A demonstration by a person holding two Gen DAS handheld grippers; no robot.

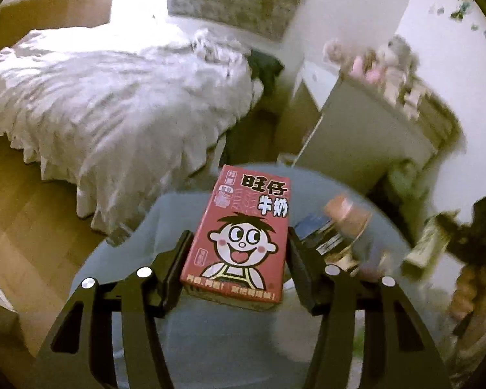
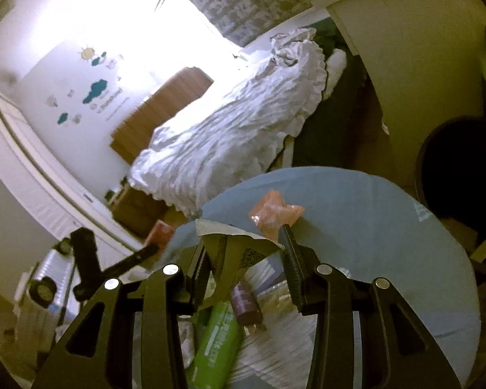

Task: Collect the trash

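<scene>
My left gripper (image 1: 239, 246) is shut on a red milk carton (image 1: 243, 230) with a cartoon face, held above the round grey-blue table (image 1: 165, 220). My right gripper (image 2: 246, 253) is shut on a torn silvery wrapper (image 2: 233, 246) and holds it over the same table (image 2: 372, 227). A crumpled pink wrapper (image 2: 275, 212) lies on the table just past the right fingertips. A green bottle (image 2: 217, 337) and a small purple bottle (image 2: 244, 301) lie below the right gripper. In the left wrist view the right gripper (image 1: 469, 236) shows blurred at far right. A pinkish bottle (image 1: 348, 217) and dark packets (image 1: 320, 233) lie right of the carton.
A bed with a rumpled white duvet (image 1: 113, 97) stands beyond the table. A white cabinet (image 1: 372, 136) with soft toys on top is at the right. A dark round bin (image 2: 460, 168) stands right of the table. Wooden floor (image 1: 22, 214) lies to the left.
</scene>
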